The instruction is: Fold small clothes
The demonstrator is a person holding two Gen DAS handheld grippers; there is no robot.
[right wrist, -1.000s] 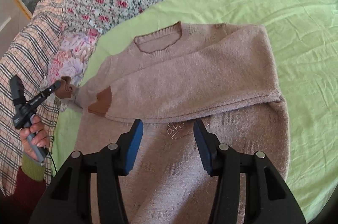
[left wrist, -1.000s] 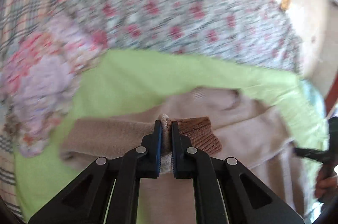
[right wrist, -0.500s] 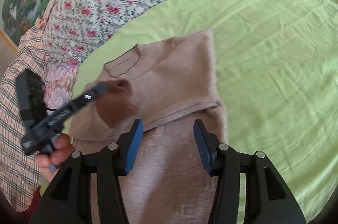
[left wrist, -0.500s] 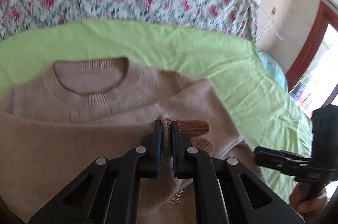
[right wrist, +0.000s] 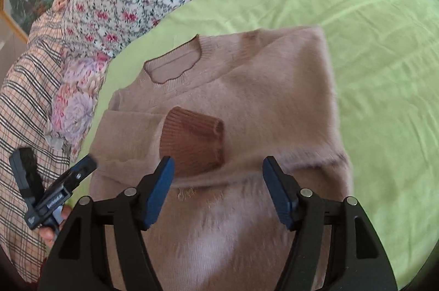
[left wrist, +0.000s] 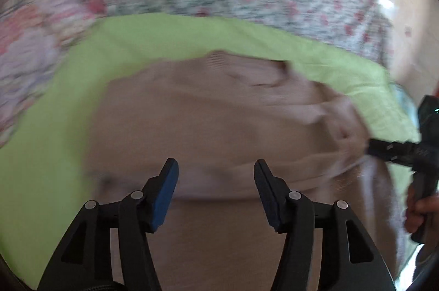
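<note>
Sweater [right wrist: 263, 98]: frame centre, flat on green sheet [right wrist: 384, 49], brown cuff [right wrist: 192, 142] folded across chest.
Left gripper [left wrist: 216, 178]: jaws apart, empty.
Right gripper [right wrist: 218, 175]: spread, empty.
Handling: soft, light, fuzzy knit; likely best pinched at hem edge.

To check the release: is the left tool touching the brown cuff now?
Apart. In the right wrist view the left tool sits at the sweater's left edge, with beige knit between it and the brown cuff.

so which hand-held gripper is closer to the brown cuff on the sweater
Right. The right hand-held gripper hangs open just short of the brown cuff, its left finger overlapping the cuff's lower edge. The left hand-held gripper is off past the sweater's left edge, open.
</note>
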